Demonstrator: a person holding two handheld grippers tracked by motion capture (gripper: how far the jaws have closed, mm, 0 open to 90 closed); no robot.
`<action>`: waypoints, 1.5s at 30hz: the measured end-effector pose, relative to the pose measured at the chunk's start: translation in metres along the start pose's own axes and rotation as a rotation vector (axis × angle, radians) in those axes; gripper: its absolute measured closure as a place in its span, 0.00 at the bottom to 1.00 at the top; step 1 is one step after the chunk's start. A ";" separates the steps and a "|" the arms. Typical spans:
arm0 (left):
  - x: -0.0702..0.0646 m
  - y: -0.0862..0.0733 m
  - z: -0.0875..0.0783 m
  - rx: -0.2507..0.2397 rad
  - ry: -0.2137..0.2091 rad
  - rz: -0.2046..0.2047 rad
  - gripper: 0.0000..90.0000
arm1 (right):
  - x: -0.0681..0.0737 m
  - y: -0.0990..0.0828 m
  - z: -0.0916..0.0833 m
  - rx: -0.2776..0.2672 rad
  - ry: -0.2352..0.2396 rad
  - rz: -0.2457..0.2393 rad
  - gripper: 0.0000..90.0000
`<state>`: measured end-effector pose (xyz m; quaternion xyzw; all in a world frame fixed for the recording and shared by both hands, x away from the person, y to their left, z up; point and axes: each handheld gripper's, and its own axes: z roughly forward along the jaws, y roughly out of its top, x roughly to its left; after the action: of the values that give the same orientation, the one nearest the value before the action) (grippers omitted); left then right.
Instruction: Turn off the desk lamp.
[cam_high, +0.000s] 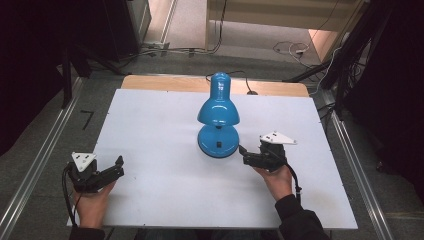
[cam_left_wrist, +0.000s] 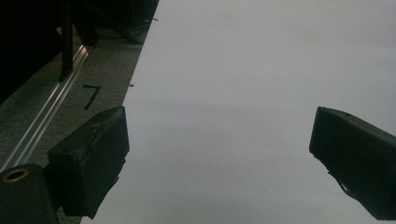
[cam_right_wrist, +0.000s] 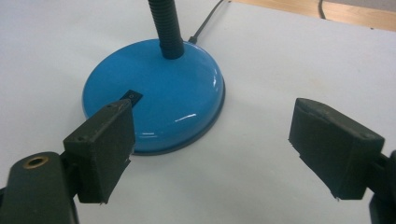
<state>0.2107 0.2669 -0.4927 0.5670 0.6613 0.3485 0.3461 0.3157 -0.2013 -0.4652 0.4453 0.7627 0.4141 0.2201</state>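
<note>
White table (cam_high: 165, 200) carries blue desk lamp (cam_high: 218, 107) (black switch on base). Right gripper (cam_right_wrist: 210, 144) beside base, jaws apart, probably not touching; left gripper (cam_left_wrist: 219, 154) open near table's edge.

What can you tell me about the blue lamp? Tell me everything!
The blue lamp is shiny, like painted metal. It has a round domed base, a black bendy ribbed neck and a bell-shaped shade leaning over the base. A small black switch sits on the base, and a dark cord runs off behind it. It stands upright on the white table, near the middle. The right hand-held gripper is open beside the base; nothing grips the lamp.
</note>
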 end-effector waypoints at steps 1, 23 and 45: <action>0.000 0.000 0.000 0.000 0.001 0.000 0.06 | -0.002 -0.001 -0.001 -0.001 0.002 0.003 0.14; 0.001 -0.001 0.000 0.008 0.002 -0.003 0.06 | -0.052 -0.035 -0.032 0.032 -0.111 0.037 0.14; 0.004 -0.001 -0.001 0.011 -0.003 -0.021 0.06 | -0.123 -0.079 -0.079 0.035 -0.314 0.172 0.11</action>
<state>0.2085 0.2701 -0.4932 0.5625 0.6684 0.3403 0.3479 0.2827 -0.3624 -0.4905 0.5721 0.6849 0.3435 0.2927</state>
